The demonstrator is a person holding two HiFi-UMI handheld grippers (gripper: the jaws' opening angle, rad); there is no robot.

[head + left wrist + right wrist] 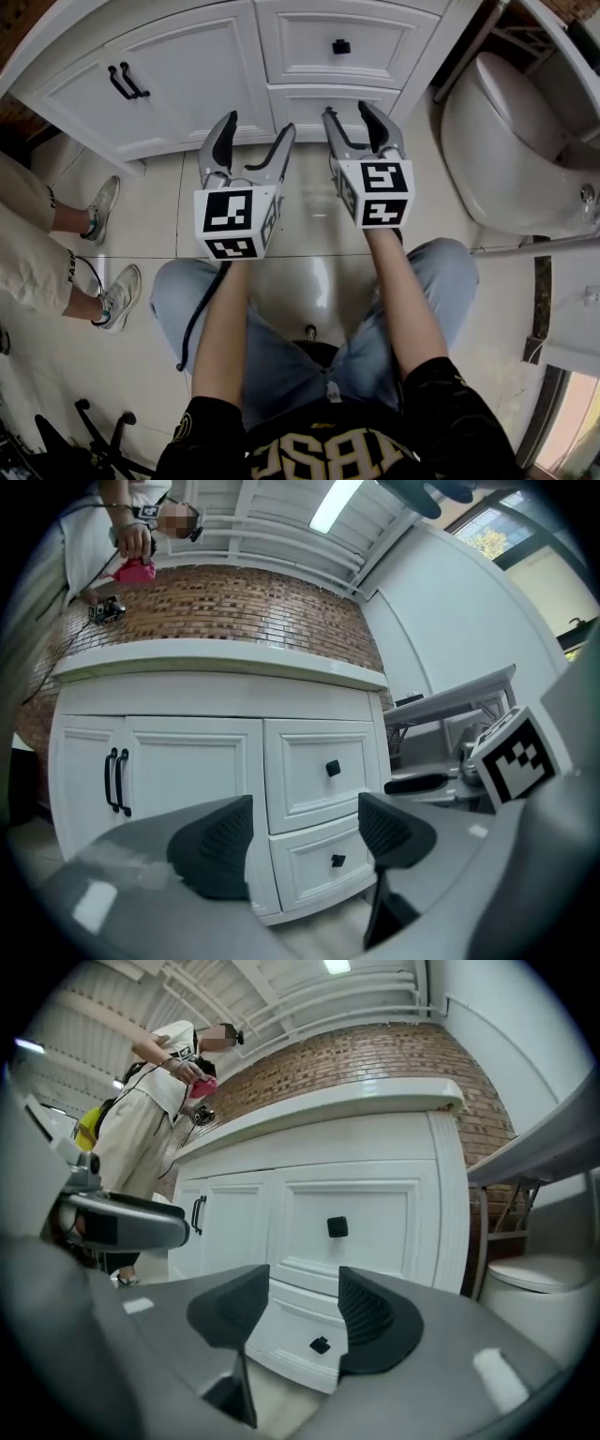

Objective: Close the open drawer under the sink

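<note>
The white vanity (187, 66) has two drawers at its right side. The upper drawer (309, 37) carries a black square knob (341, 45). The lower drawer (309, 101) sits just beyond my fingertips in the head view, and its knob is hidden there. In the gripper views the lower drawer (323, 855) (300, 1335) shows its small black knob (320, 1344), and its front looks about level with the upper one. My left gripper (255, 131) (305, 832) stands open and empty, a little short of the cabinet. My right gripper (349, 114) (305, 1307) is open too, with nothing between its pads.
Left of the drawers are two cabinet doors with black bar handles (127, 82). A white toilet (506, 141) stands close on the right, with a metal rack (450, 705) beside it. A person (56, 244) stands at the left on the tiled floor (309, 225). The wearer's knees are below.
</note>
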